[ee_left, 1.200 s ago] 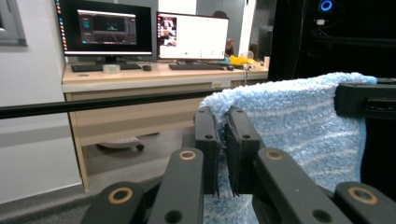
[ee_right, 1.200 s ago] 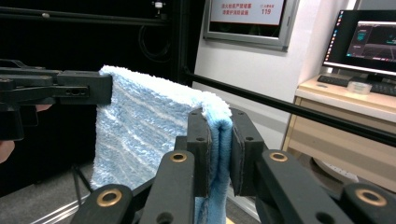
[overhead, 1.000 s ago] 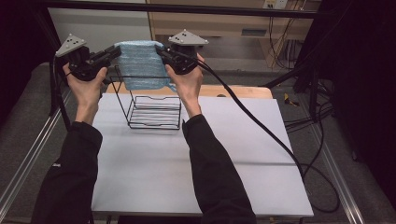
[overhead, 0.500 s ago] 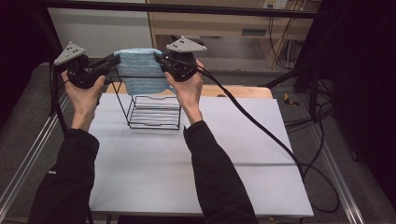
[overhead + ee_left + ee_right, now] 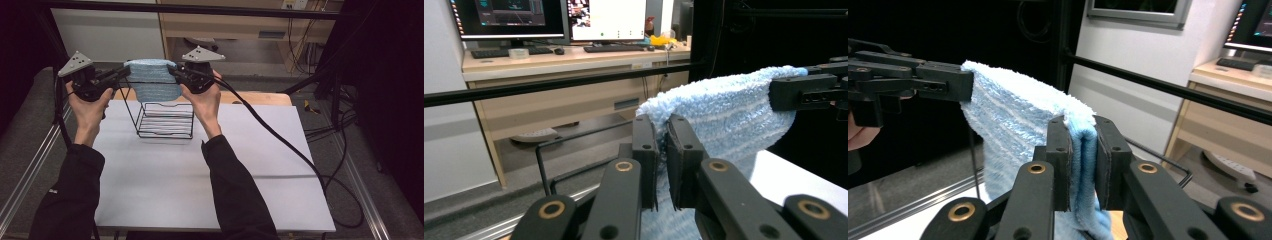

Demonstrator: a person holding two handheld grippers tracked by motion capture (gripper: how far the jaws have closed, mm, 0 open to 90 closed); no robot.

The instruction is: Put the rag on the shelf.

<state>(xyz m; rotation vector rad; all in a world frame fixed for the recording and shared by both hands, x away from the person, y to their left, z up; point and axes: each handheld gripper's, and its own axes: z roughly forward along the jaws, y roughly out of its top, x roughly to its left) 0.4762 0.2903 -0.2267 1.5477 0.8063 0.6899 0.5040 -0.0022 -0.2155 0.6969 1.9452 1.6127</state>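
Towel (image 5: 150, 75) hangs stretched between our two grippers, raised above the rack (image 5: 165, 119) at the far side of the table (image 5: 165, 185). It is light blue and fluffy, with paler stripes, and it sags a little in the middle while its lower edge drops behind the rack's tall back wires.

Our left gripper (image 5: 119, 74) pinches the towel's left top corner. In the left gripper view the jaws are closed on the folded edge of the cloth (image 5: 704, 115), with the fabric bunched between them and spilling down past the pads. Across that view we see the other gripper (image 5: 809, 90) clamping the far corner.

Our right gripper (image 5: 175, 72) holds the right top corner the same way. In the right gripper view its jaws squeeze a thick fold of towel (image 5: 1013, 115), and the left gripper (image 5: 918, 80) shows farther off on the opposite corner, so the top edge runs nearly level between them.

We hold both hands up at about the same height, the left hand (image 5: 90, 107) near the table's left edge and the right hand (image 5: 205, 102) just right of the rack. The rack is black wire, standing upright on the white tabletop, and we cannot tell whether the towel's lower edge touches it. A cable (image 5: 280, 140) trails from the right gripper across the table and off its right side.
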